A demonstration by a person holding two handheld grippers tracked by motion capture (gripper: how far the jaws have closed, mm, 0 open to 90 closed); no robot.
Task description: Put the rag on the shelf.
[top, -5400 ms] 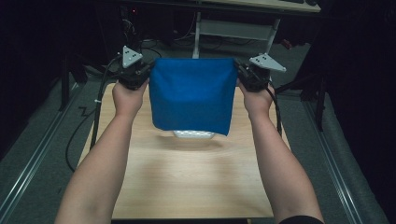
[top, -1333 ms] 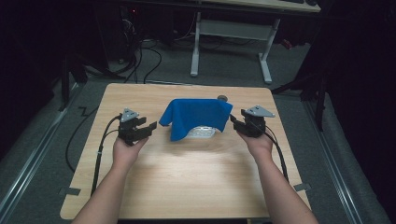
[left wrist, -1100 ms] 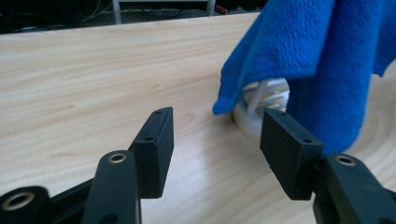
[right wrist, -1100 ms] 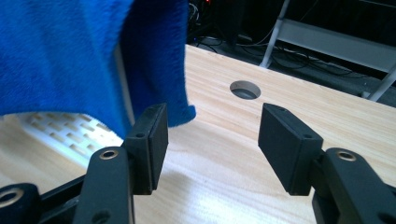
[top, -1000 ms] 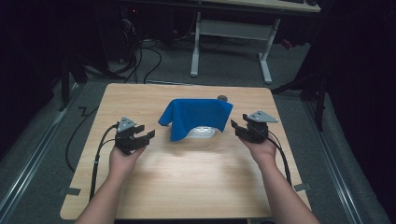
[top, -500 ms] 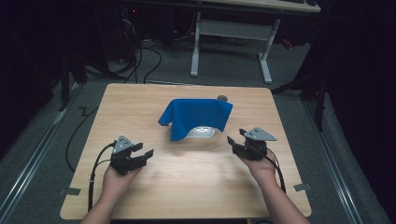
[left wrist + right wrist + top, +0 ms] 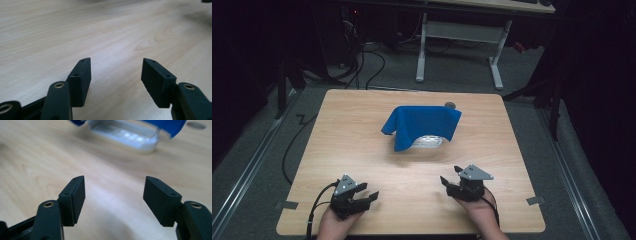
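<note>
A blue cloth [image 7: 422, 125] is draped over a white basket-like container [image 7: 428, 142] at the middle of the wooden table [image 7: 352, 130]. In the right gripper view the container's white rim [image 7: 130, 141] lies ahead, with the blue cloth [image 7: 167, 125] hanging over it. My left gripper [image 7: 368, 197] rests near the front left edge, open and empty; in its own view the left gripper [image 7: 116, 66] has only bare wood between the jaws. My right gripper [image 7: 451, 176] is at the front right, open and empty, and the right gripper [image 7: 115, 185] points toward the container.
A small dark round hole [image 7: 450, 105] sits in the table behind the cloth. Black cables [image 7: 294, 150] trail off the left edge to the floor. A white desk frame [image 7: 462, 40] stands beyond the far edge.
Both grippers held the cloth spread up earlier, then let it go over the container. In the last second both hands drew back toward the front edge, open.
</note>
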